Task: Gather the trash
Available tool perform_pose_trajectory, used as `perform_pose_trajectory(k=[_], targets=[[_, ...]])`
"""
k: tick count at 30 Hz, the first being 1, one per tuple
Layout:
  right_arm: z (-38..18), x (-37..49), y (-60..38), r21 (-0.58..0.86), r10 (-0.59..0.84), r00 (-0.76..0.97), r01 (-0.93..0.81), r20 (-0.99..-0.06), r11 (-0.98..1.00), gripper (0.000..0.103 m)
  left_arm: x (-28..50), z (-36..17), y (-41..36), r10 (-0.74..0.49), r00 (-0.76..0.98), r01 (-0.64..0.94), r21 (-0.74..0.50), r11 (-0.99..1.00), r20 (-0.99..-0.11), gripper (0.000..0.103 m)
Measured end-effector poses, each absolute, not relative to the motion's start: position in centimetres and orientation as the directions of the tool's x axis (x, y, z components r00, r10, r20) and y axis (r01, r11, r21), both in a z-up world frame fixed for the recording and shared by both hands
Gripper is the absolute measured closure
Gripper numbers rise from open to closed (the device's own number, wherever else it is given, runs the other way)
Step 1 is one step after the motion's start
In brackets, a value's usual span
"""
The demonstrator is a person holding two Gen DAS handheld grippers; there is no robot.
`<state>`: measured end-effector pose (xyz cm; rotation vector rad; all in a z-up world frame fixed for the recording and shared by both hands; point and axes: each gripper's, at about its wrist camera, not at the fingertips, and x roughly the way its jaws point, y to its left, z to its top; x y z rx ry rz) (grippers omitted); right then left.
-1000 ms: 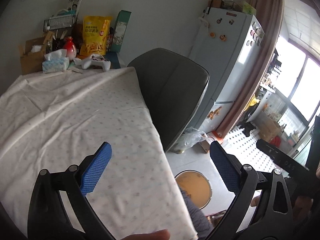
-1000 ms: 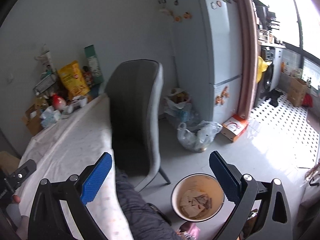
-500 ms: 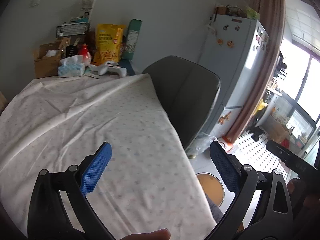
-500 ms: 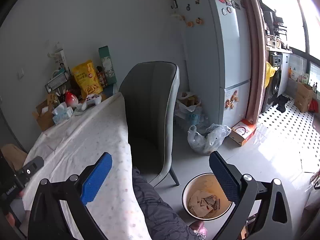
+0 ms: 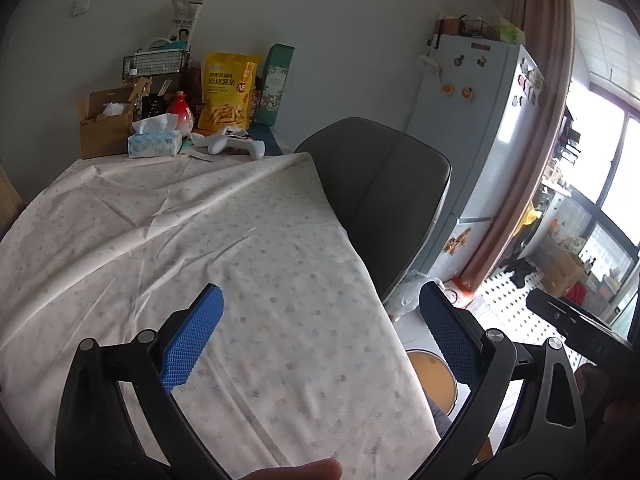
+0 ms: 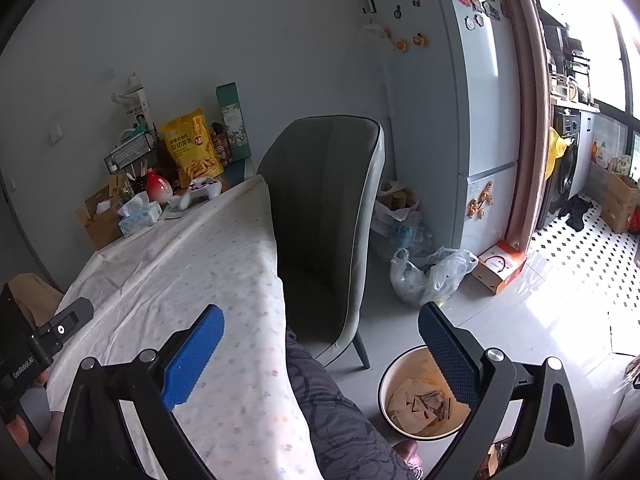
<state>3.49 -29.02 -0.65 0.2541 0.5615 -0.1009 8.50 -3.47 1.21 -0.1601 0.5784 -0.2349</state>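
Kitchen-dining rm, table w/ dotted tablecloth [image 5: 192, 240]; no loose trash visible on cloth.
- L gripper [image 5: 320, 340]: jaws spread wide, nothing held, over cloth.
- R gripper [image 6: 318, 350]: jaws spread, nothing held, at table's edge.
- Trash bin [image 6: 404, 426]: on floor, below-right of R gripper, scraps inside; R hand nearer.
- Far-end clutter: tissue box [image 5: 154, 144], snack bag [image 5: 228, 96]; ahead of L gripper, well apart.

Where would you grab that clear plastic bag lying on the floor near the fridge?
Probably by the bunched neck at the top left of the plastic bag, coming down from above. There the film gathers into a narrow loop that the open right gripper could close around, while the body below slumps wide and loose on the floor. What is inside cannot be made out.
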Motion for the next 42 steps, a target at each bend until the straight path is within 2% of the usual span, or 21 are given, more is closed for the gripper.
perform_pose_trajectory(k=[42], targets=[[-1.8,3.8,-28.9,0.221,0.0,0.829,0.15,-0.56,0.964,0.008,8.5,0.3,-4.9,-0.265,0.796,0.199,-0.179,0.964,-0.543,0.006]])
